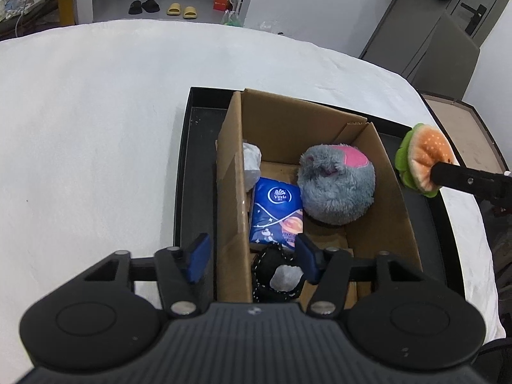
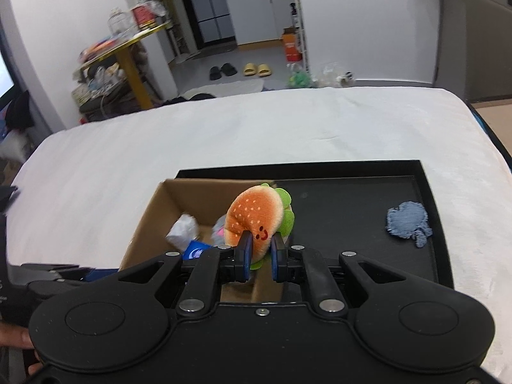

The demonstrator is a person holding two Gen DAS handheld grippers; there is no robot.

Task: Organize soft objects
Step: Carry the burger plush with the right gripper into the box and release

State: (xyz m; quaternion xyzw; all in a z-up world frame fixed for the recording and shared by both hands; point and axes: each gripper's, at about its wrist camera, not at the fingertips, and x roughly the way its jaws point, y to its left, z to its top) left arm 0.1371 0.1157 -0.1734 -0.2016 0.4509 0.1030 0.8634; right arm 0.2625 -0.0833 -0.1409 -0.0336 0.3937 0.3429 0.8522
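Note:
An open cardboard box point(image 1: 323, 118) stands in a black tray point(image 1: 192, 172) on a white cover. Inside lie a grey and pink plush ball point(image 1: 337, 188), a blue tissue pack point(image 1: 276, 214), a white crumpled piece point(image 1: 251, 163) and a black corded item point(image 1: 272, 262). My left gripper point(image 1: 252, 257) is open and straddles the box's left wall, with one pad outside and one inside. My right gripper point(image 2: 260, 249) is shut on a burger plush point(image 2: 256, 220) and holds it in the air above the box's right edge point(image 2: 265, 275). The left wrist view also shows that burger plush point(image 1: 422, 160).
A blue denim patch point(image 2: 408, 224) lies on the tray floor point(image 2: 352, 211) right of the box. The white cover point(image 2: 224, 134) spreads far around the tray. A person's hand point(image 2: 12, 336) shows at the lower left edge. Beyond are slippers, a door and a cluttered shelf.

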